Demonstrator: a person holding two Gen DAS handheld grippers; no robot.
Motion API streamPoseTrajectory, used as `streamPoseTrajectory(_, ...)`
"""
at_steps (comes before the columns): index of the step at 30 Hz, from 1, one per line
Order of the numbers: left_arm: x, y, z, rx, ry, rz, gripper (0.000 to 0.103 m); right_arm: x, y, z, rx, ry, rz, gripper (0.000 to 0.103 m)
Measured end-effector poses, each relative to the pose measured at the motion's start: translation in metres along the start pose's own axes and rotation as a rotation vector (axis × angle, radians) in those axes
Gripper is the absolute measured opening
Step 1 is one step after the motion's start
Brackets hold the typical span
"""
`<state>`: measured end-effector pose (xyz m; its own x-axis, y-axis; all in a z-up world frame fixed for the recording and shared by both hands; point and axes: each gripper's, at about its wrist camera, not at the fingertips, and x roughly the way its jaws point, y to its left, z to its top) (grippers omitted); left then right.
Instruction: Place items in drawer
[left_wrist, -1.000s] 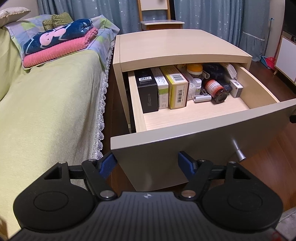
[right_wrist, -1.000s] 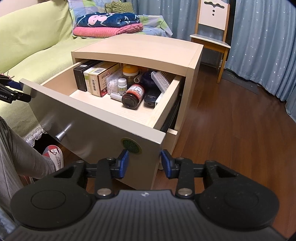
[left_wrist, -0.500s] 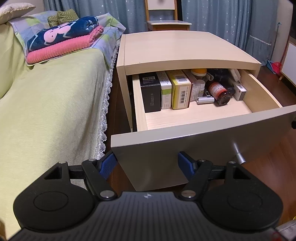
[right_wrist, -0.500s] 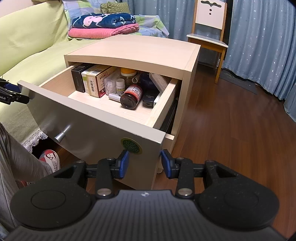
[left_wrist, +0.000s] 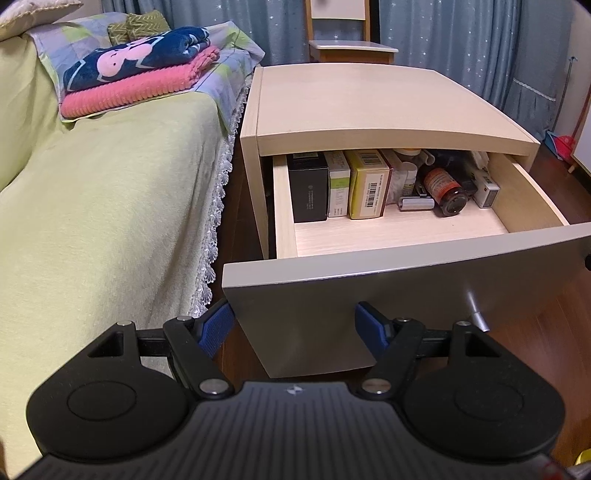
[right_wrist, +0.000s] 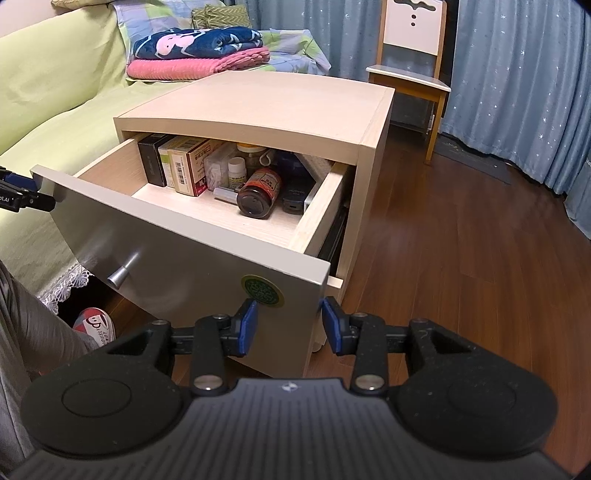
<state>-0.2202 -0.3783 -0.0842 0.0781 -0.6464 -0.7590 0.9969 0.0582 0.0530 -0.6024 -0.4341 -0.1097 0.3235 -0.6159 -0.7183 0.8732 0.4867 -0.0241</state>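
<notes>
Both grippers empty before the open drawer

The left gripper (left_wrist: 291, 325) and right gripper (right_wrist: 289, 325) hang with fingers spread, holding nothing, just before the drawer (left_wrist: 406, 291) front. Inside, boxes (left_wrist: 369, 188) stand at the left, a dark jar (left_wrist: 445, 190) lies right. Behind, the nightstand (left_wrist: 369, 107) and bed (left_wrist: 103, 206).

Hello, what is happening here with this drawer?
A person holds a claw in each hand before an open drawer that is already stocked with boxes, bottles and a dark jar. The left claw and right claw are both open and empty, close to the drawer's grey front.
</notes>
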Motion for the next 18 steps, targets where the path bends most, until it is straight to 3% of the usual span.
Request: streamPoseTrajectory(18,-0.0021,0.0002,0.0044,-0.071,-0.021,0.008,0.064,0.0096,-0.0049,0.0071,0.040,-0.003,-0.009,0.035)
